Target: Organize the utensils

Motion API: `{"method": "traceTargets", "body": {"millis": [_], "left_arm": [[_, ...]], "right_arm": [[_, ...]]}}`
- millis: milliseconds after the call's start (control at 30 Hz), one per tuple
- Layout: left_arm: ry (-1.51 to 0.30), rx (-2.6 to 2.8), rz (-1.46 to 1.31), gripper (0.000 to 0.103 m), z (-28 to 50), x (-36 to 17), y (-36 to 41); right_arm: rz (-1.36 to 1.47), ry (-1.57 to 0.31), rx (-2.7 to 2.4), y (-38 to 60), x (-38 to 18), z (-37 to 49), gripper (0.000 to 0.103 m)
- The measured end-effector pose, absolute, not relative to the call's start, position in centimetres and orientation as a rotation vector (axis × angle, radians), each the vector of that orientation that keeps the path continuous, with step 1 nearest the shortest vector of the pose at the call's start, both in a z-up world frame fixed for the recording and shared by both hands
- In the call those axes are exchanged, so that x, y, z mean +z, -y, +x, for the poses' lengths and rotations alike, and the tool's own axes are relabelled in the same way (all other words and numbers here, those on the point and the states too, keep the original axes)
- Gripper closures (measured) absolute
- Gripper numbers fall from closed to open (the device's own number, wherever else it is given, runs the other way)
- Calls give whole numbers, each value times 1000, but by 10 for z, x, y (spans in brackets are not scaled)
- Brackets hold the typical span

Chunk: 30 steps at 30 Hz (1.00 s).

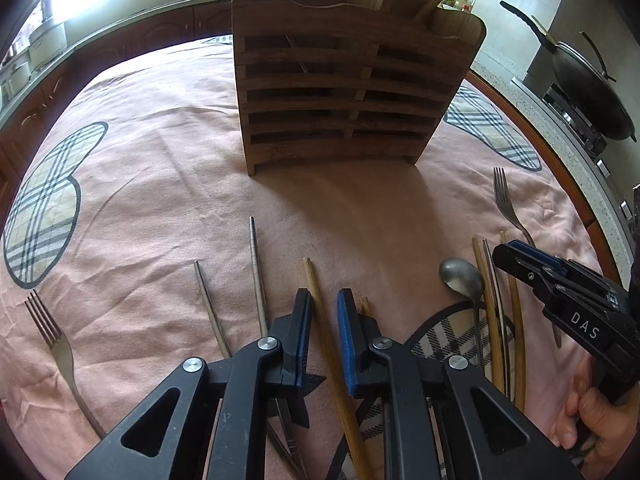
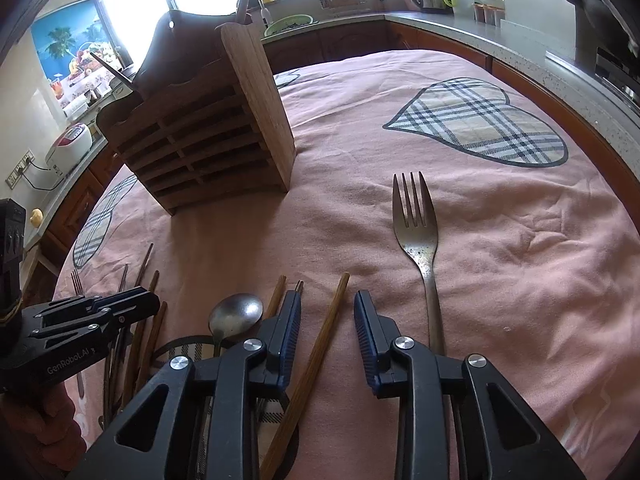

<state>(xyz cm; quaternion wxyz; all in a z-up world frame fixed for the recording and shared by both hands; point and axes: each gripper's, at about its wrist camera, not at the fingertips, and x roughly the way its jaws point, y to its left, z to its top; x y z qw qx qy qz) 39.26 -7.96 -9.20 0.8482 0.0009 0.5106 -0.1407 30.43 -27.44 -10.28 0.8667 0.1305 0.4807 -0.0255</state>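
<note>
Both grippers are open and hold nothing. The left gripper (image 1: 325, 300) has a wooden chopstick (image 1: 320, 312) between its fingers. It should close gently, lift, then drop it in the far wooden holder (image 1: 344, 92). The right gripper (image 2: 328, 304) sits over another chopstick (image 2: 320, 344).

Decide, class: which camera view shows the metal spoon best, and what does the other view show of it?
The left wrist view shows the spoon best: bowl and most of the handle lie in sight on the pink cloth. In the right wrist view, the spoon shows its bowl, but the right gripper hides most of the handle.
</note>
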Motion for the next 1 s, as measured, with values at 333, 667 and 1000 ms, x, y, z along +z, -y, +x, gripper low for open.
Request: {"method": "traceTargets", "body": {"millis": [333, 667, 1000], "left_arm": [[-1058, -327, -63, 98, 385, -85, 71], [-939, -357, -156, 99, 339, -26, 40], [-799, -368, -191, 99, 281, 35, 7]], "right_arm": [[315, -991, -47, 284, -101, 302, 94], [324, -872, 16, 275, -48, 280, 96], [296, -724, 49, 266, 13, 257, 98]]}}
